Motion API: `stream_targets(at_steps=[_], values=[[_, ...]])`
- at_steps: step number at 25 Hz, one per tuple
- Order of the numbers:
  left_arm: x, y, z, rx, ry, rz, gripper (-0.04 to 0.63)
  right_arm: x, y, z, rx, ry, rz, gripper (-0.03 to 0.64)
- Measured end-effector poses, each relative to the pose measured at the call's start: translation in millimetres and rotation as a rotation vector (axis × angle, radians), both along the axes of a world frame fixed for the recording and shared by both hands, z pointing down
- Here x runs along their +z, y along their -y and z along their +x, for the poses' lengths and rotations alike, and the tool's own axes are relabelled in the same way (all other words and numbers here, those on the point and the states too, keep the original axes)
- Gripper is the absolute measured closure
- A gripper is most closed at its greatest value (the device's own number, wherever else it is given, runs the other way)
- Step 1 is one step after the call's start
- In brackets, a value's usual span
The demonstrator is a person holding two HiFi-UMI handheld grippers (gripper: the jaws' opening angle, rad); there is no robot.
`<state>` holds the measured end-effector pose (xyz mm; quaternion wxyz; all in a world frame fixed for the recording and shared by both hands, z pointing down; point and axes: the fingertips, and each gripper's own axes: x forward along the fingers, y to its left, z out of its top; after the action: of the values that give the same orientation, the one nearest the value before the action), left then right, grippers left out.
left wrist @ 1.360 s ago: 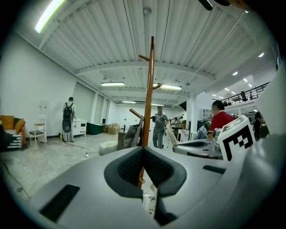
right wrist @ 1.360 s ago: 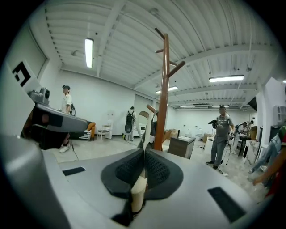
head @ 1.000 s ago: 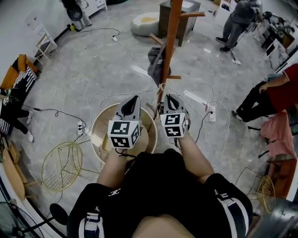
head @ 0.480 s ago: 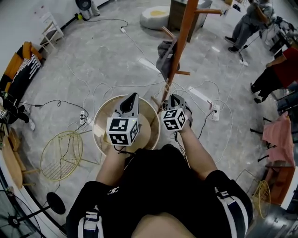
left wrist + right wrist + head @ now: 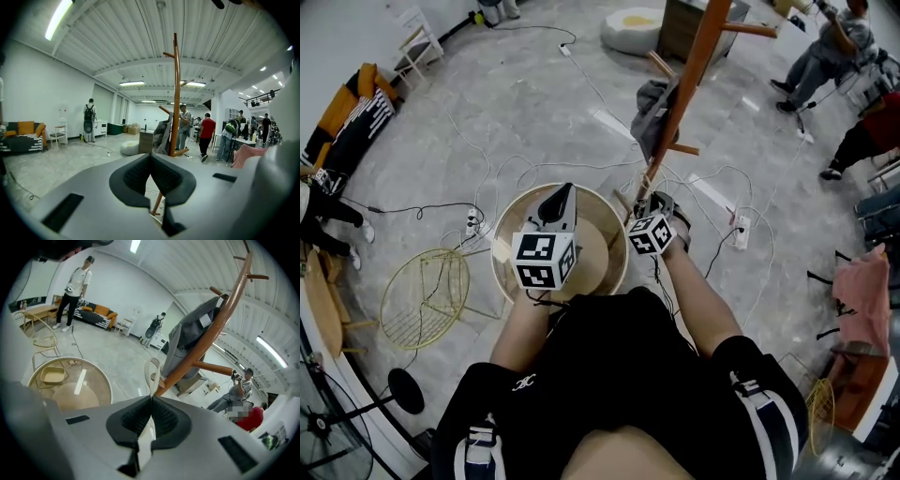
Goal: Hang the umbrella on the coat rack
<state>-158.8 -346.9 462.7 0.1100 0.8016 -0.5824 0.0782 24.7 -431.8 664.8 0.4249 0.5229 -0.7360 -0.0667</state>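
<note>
My right claw (image 5: 151,401) is clamped on the umbrella (image 5: 145,446). Pale material is pinched between the pads, and its pale loop (image 5: 148,372) stands up close against the lower pole of the coat rack (image 5: 220,310), below the rack's low bare peg (image 5: 225,369). I can't tell whether the loop touches the pole. My left claw (image 5: 150,157) is shut with nothing in it and points at the rack from the near side.

To do this step well, I'd keep the grip firm and lift the loop along the pole until it clears that peg's tip. Then I'd carry it over the tip and lower it until the peg takes the weight. I'd stay clear of the grey garment (image 5: 192,333) hung higher on the rack, and release only once the loop has seated.
</note>
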Motion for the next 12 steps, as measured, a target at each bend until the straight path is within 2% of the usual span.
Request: stream_targets(at_steps=[12], values=[[-1,3,-24,-0.066,0.017,-0.002,0.580,30,19,14,0.056,-0.073,-0.030,0.600]])
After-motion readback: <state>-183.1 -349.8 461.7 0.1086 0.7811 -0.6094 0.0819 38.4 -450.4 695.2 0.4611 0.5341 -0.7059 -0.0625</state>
